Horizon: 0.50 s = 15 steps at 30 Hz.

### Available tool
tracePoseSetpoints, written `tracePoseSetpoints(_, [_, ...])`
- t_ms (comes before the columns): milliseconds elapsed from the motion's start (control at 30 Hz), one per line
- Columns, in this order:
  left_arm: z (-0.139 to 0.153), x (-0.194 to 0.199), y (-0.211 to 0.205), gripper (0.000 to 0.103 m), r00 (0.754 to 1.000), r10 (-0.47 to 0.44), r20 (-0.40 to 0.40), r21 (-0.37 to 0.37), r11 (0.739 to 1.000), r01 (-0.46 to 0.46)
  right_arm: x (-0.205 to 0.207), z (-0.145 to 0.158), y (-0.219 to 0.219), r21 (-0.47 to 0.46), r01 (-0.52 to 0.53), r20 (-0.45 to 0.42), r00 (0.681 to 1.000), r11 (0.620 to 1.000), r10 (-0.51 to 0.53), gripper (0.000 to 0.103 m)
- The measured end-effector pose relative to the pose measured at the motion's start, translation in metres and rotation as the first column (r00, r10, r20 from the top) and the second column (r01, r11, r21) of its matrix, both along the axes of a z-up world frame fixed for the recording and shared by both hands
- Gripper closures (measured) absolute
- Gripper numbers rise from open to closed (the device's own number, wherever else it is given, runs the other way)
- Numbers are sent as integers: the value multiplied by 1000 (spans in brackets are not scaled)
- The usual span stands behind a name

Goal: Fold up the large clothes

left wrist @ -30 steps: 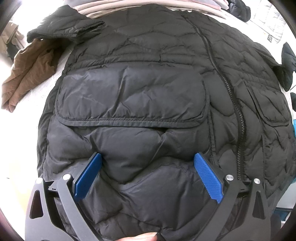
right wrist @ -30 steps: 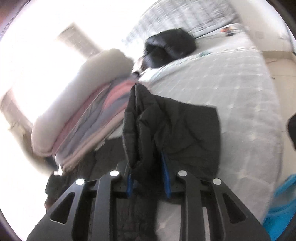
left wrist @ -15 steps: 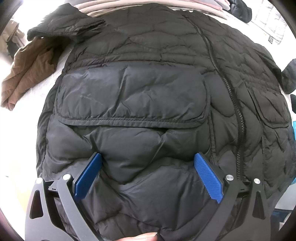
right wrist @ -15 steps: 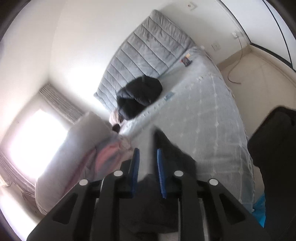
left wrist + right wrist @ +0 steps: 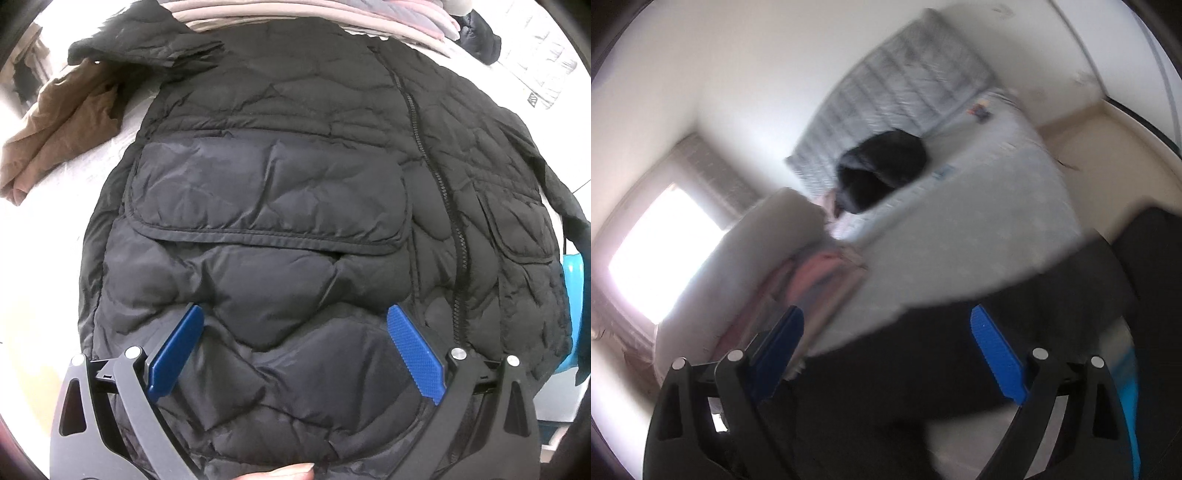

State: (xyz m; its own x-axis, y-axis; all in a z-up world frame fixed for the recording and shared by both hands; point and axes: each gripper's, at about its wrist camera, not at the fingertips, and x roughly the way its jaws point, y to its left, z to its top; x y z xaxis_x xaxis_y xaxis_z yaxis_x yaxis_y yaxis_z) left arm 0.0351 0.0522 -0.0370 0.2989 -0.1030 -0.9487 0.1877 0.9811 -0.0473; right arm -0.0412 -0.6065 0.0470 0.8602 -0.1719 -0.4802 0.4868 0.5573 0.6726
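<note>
My left hand-held gripper [image 5: 295, 343] points steeply down over the black quilted jacket [image 5: 295, 184], its blue pads [image 5: 413, 350] spread wide apart with nothing pinched between them; the jacket lies flat on the white bed [image 5: 92, 155], front side up, zip [image 5: 439, 184] running from twelve o'clock down toward four o'clock; a big flap pocket [image 5: 266, 195] sits just above the pads, and a second pocket [image 5: 517, 229] lies at three o'clock; one sleeve [image 5: 147, 48] is folded across at eleven o'clock; a brown garment [image 5: 59, 125] lies crumpled beside the jacket at ten o'clock; a stack of pink and beige folded clothes [image 5: 332, 14] runs along the top at twelve o'clock, touching the jacket's collar end.

My right hand-held gripper [image 5: 886, 332] has just been opening and its pads now stand far apart, clear of any cloth; the view is smeared, but dark fabric, probably the jacket's edge [image 5: 960, 350], lies below and behind the pads; beyond it the bed stretches toward one o'clock, with another black garment [image 5: 882, 170] heaped near the grey headboard [image 5: 894, 81] at twelve o'clock; a bright window [image 5: 661, 251] glares at nine o'clock.
</note>
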Motion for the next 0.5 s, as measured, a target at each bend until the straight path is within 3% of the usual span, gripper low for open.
tracePoseSetpoints(100, [-3,-2,-4,7,1000,-16,-6,11,1000,16,-24,-65,-24,163,80,-79,995,983,-68,13])
tracePoseSetpoints(167, [-7,-1,-7,7,1000,-20,-13,22,1000,20,-30,-90,-37,257,90,-50,996,962,-80,13])
tracePoseSetpoints(300, [-11,-1,-12,7,1000,-20,-18,40,999,21,-10,-100,-48,231,126,-98,990,965,-105,13])
tracePoseSetpoints(400, [-14,0,-16,7,1000,-21,-17,52,998,22,0,-116,-66,271,194,-126,978,943,-165,13])
tracePoseSetpoints(467, [-15,1,-18,7,1000,-21,-18,56,998,22,5,-118,-75,244,234,-136,969,941,-206,13])
tracePoseSetpoints(500, [-16,2,-19,7,1000,-21,-19,57,998,22,10,-117,-77,223,226,-128,971,948,-201,20])
